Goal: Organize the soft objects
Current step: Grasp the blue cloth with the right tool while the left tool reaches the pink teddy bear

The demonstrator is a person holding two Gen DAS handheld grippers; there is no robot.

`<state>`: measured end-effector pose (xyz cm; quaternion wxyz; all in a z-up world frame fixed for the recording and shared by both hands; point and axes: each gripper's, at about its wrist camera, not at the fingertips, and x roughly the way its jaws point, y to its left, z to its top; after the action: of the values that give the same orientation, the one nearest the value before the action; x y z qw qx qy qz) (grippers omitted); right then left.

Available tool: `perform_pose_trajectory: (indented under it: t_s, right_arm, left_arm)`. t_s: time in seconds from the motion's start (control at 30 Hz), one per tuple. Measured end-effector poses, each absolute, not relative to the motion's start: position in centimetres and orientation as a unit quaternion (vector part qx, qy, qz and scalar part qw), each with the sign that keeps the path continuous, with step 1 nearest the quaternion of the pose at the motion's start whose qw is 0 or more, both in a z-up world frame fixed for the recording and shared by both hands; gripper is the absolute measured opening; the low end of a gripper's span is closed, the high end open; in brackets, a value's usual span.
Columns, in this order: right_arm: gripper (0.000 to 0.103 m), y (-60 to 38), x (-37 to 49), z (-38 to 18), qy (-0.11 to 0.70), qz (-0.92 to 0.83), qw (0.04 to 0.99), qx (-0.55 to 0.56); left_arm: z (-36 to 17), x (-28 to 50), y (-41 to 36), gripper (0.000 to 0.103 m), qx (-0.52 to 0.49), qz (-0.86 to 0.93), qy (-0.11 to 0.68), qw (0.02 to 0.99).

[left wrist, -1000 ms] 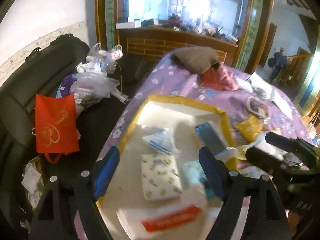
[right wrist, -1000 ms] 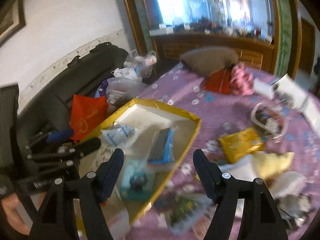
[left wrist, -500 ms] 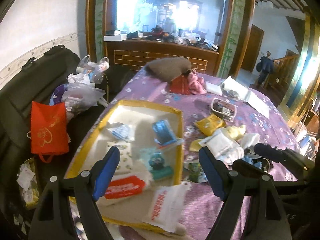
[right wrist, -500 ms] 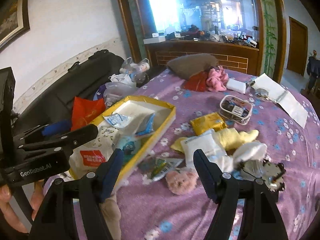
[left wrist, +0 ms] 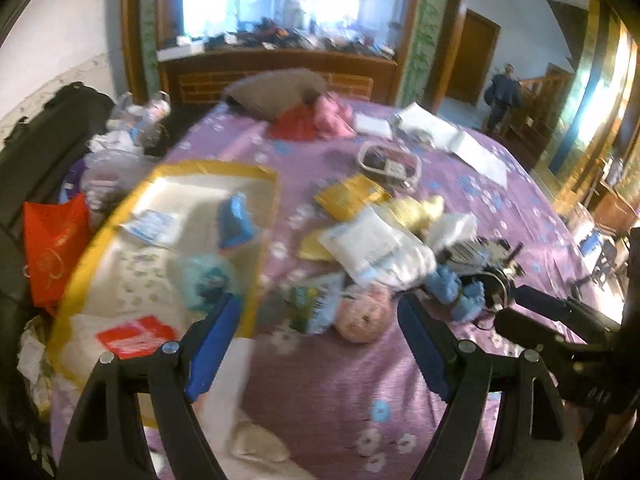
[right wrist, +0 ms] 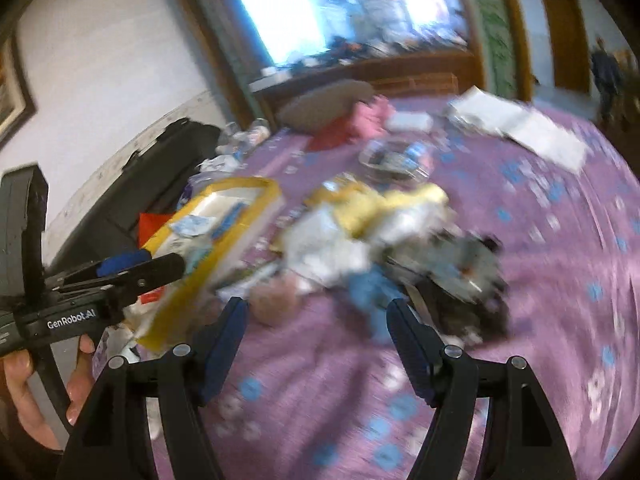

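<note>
Lying between spread left claw (left wrist: 316,344) fingers: pink plush (left wrist: 362,316).

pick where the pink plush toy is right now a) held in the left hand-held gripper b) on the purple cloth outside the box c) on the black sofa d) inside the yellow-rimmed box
b: the pink plush toy lies on the purple cloth, right of the yellow-rimmed box, and the left hand-held gripper is open with nothing in it.
</note>
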<state>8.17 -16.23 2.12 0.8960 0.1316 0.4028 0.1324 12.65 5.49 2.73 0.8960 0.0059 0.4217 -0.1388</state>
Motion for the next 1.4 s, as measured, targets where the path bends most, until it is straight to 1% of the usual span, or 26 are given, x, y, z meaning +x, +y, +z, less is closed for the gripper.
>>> perform_pose_trajectory:
  t_s: [0.17,0.4,0.43,0.47,0.5,0.6,0.63,0.67,0.73,0.83,1.0,1.03,1.07,1.13,1.17,1.23,1.27,1.4]
  right_arm:
    - [0.076,-19.2,8.0,0.9,0.416,0.127,0.887,0.157]
    - [0.075,-19.3,7.9,0.6,0.412,0.145,0.885,0.159]
    - [0.074,-19.3,7.8,0.7,0.410,0.149,0.885,0.160]
    - [0.074,-19.2,7.7,0.7,0.409,0.151,0.886,0.159]
    - [0.073,-19.0,7.7,0.8,0.408,0.158,0.885,0.157]
    - [0.067,-18.3,8.3,0.7,0.415,0.176,0.879,0.156]
    - [0.063,-18.0,8.6,0.6,0.420,0.178,0.877,0.151]
    - [0.061,-17.6,8.9,0.4,0.426,0.175,0.876,0.144]
    - [0.059,-17.0,9.7,0.0,0.436,0.168,0.874,0.130]
    - [0.058,-16.1,10.9,-0.5,0.443,0.139,0.881,0.095]
    - [0.058,-14.2,12.4,-1.5,0.449,0.109,0.886,0.038]
    - [0.058,-13.9,12.5,-1.8,0.455,0.103,0.884,0.031]
    - [0.058,-13.6,12.6,-2.2,0.458,0.094,0.884,0.022]
    - [0.058,-13.2,12.7,-2.8,0.454,0.078,0.888,-0.003]
    - [0.056,-13.2,12.7,-3.1,0.455,0.072,0.887,-0.007]
    - [0.047,-13.2,12.7,-3.3,0.455,0.061,0.888,-0.017]
    - [0.037,-13.3,12.6,-3.3,0.453,0.054,0.890,-0.020]
    - [0.030,-14.3,12.2,-3.1,0.450,0.059,0.891,0.002]
  left_arm:
    - [0.5,14.4,2.6,0.081,0.030,-0.160,0.448,0.879]
    - [-3.6,16.4,-0.9,0.079,0.107,-0.157,0.462,0.866]
    - [-4.0,16.5,-1.3,0.071,0.116,-0.159,0.462,0.865]
    - [-4.5,16.8,-1.5,0.059,0.120,-0.160,0.468,0.861]
    - [-4.8,17.0,-1.6,0.055,0.122,-0.160,0.471,0.859]
    - [-5.0,17.0,-1.6,0.050,0.130,-0.150,0.459,0.866]
    - [-4.8,16.9,-1.5,0.043,0.125,-0.155,0.457,0.867]
    - [-4.7,16.7,-1.2,0.031,0.119,-0.159,0.455,0.868]
    - [-4.2,16.3,-0.7,0.025,0.114,-0.161,0.450,0.871]
    - [-3.3,15.5,0.1,0.016,0.097,-0.174,0.444,0.874]
    - [-3.0,15.0,1.6,0.017,0.067,-0.183,0.446,0.873]
    - [-3.0,14.9,1.7,0.021,0.065,-0.188,0.448,0.872]
    - [-2.9,14.8,2.0,0.029,0.061,-0.191,0.450,0.870]
    - [-2.7,14.5,2.3,0.034,0.061,-0.196,0.448,0.870]
    - [-2.7,14.5,2.3,0.037,0.064,-0.195,0.449,0.870]
    - [-2.8,14.4,2.6,0.044,0.060,-0.197,0.453,0.867]
    - [-2.8,14.4,2.6,0.045,0.060,-0.200,0.454,0.866]
    - [-3.1,14.5,1.9,0.047,0.076,-0.205,0.453,0.864]
